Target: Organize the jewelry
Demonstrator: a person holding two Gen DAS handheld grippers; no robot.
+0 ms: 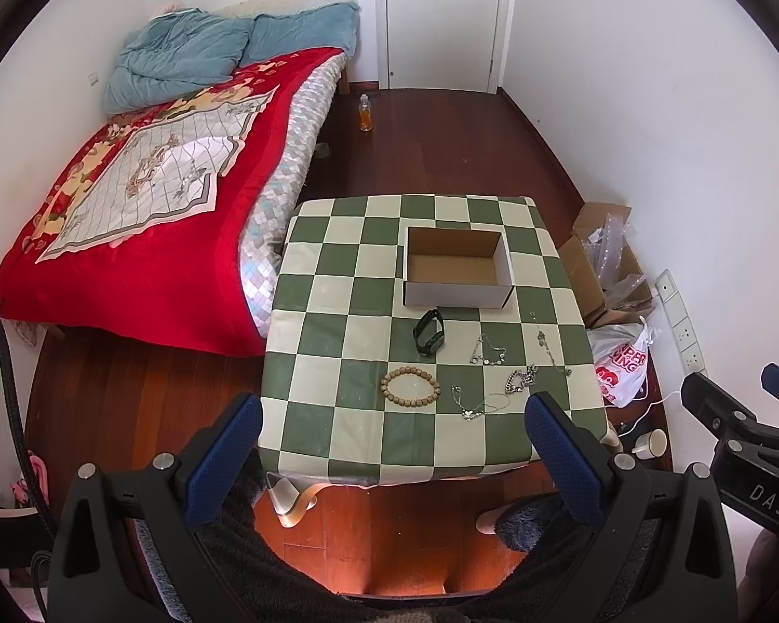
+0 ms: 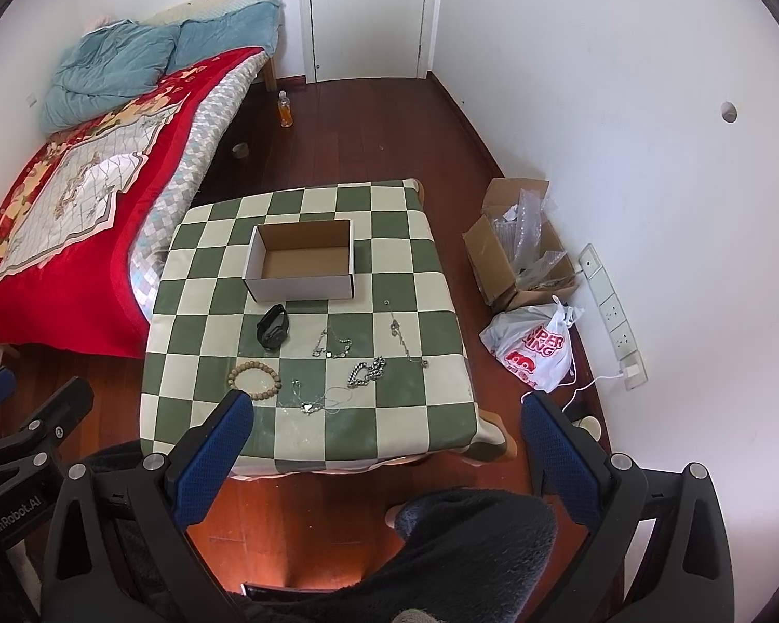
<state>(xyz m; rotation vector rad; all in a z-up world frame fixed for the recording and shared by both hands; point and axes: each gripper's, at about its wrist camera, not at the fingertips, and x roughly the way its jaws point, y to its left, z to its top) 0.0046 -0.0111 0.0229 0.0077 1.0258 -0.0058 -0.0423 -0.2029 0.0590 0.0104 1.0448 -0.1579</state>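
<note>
An empty white cardboard box (image 1: 457,267) (image 2: 302,259) stands on a green-and-cream checkered table (image 1: 337,311) (image 2: 431,280). In front of it lie a black wristband (image 1: 428,331) (image 2: 272,332), a wooden bead bracelet (image 1: 410,387) (image 2: 254,376), a chunky silver chain (image 1: 522,379) (image 2: 367,371) and several thin silver necklaces (image 1: 488,353) (image 2: 332,348). My left gripper (image 1: 394,415) is open and empty, held above the table's near edge. My right gripper (image 2: 387,415) is open and empty, also high above the near edge.
A bed with a red blanket (image 1: 145,228) (image 2: 62,197) stands left of the table. A brown carton (image 1: 597,270) (image 2: 519,254) and a white plastic bag (image 2: 537,348) sit on the floor at the right by a wall power strip (image 2: 610,311). A bottle (image 1: 364,113) stands near the door.
</note>
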